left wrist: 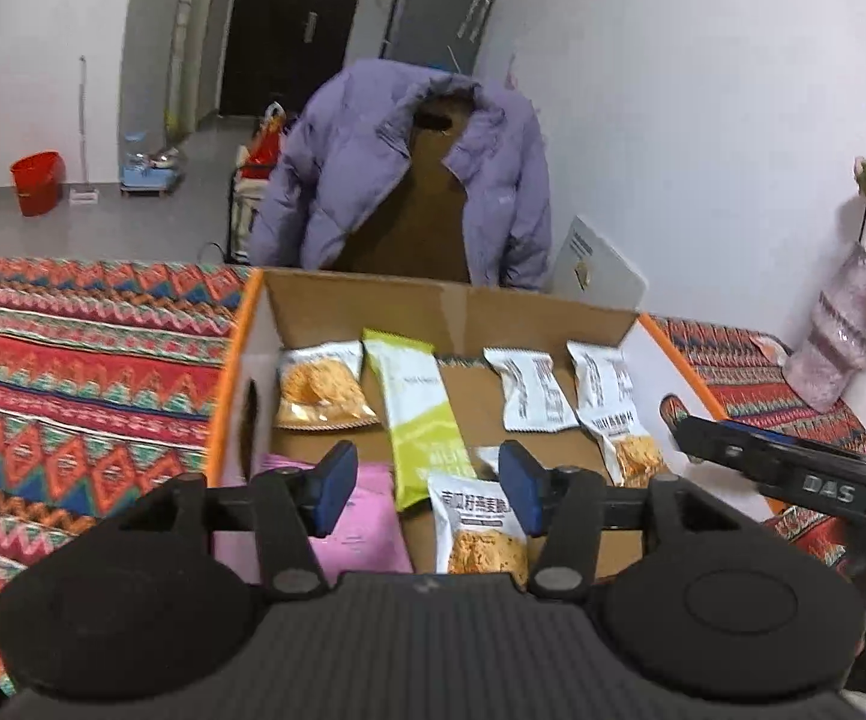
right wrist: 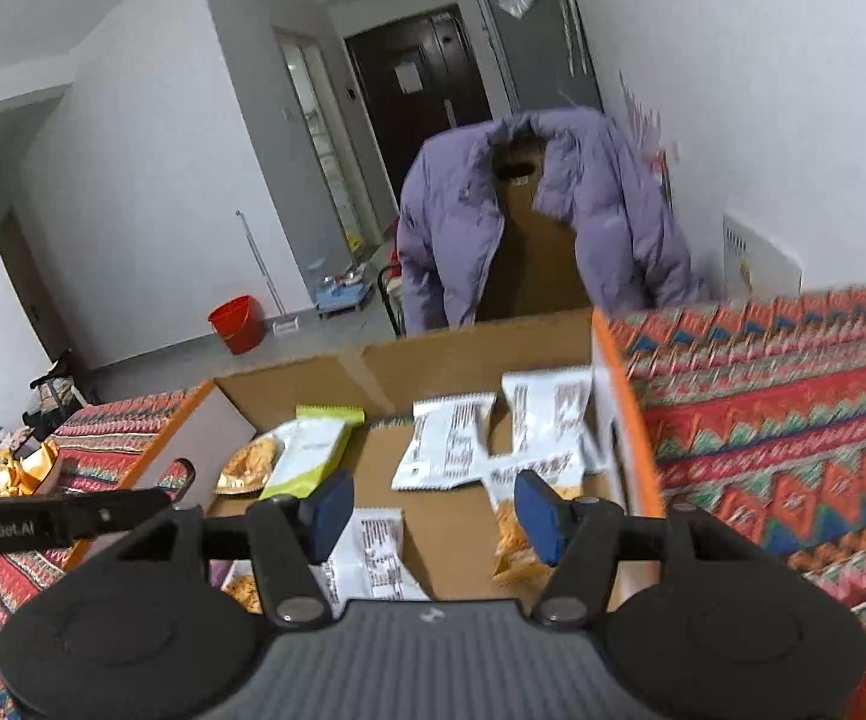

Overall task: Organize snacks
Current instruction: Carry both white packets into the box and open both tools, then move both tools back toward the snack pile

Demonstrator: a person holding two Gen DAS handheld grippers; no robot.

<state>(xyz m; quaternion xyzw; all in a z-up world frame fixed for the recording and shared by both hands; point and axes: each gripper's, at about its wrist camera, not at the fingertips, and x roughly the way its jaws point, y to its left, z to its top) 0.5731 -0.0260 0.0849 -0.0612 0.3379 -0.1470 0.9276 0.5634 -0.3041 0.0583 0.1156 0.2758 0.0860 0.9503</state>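
Observation:
An open cardboard box [left wrist: 433, 300] with orange edges sits on the patterned tablecloth and holds several snack packs. In the left wrist view there are a green pack [left wrist: 414, 408], a pink pack [left wrist: 366, 522], white oat-crisp packs [left wrist: 532, 390] and one white pack [left wrist: 484, 534] at the near edge. My left gripper [left wrist: 426, 489] is open and empty above the box's near side. My right gripper [right wrist: 433, 516] is open and empty above the box [right wrist: 463, 348], over white packs [right wrist: 448, 441]. The green pack [right wrist: 312, 450] lies at its left.
A purple jacket [left wrist: 408, 162] hangs on a chair behind the box. A pink vase [left wrist: 847, 336] with flowers stands at the right by the wall. The other gripper's black body [left wrist: 793, 474] reaches in from the right. A red bucket [left wrist: 36, 180] stands on the floor.

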